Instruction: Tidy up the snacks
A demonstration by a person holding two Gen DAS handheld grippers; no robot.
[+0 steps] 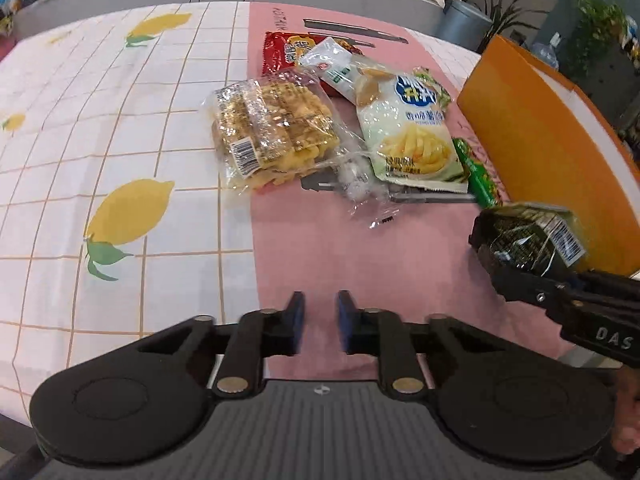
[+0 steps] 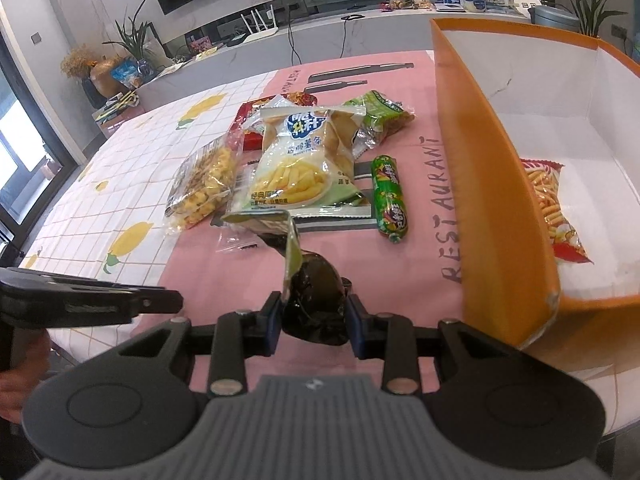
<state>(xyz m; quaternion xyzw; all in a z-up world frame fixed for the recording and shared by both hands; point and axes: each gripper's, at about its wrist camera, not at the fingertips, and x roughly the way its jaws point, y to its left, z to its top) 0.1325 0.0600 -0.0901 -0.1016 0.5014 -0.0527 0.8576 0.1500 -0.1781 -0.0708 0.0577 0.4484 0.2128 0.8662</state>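
My right gripper (image 2: 312, 318) has its fingers clamped on a dark seaweed packet (image 2: 316, 304), lifted just above the pink cloth of the counter (image 2: 224, 280). My left gripper (image 1: 320, 320) hangs empty, fingers apart. From the right wrist view, the orange box (image 2: 480, 184) stands at two o'clock with a red snack bag (image 2: 548, 208) inside. The fries bag (image 2: 304, 164), a green sausage (image 2: 390, 200) and a clear cracker pack (image 2: 204, 184) lie around twelve o'clock.

Seven snack packs (image 2: 304, 168) on table, one in orange box (image 2: 472, 168) (eighth held); two hand-held grippers (image 2: 314, 318).
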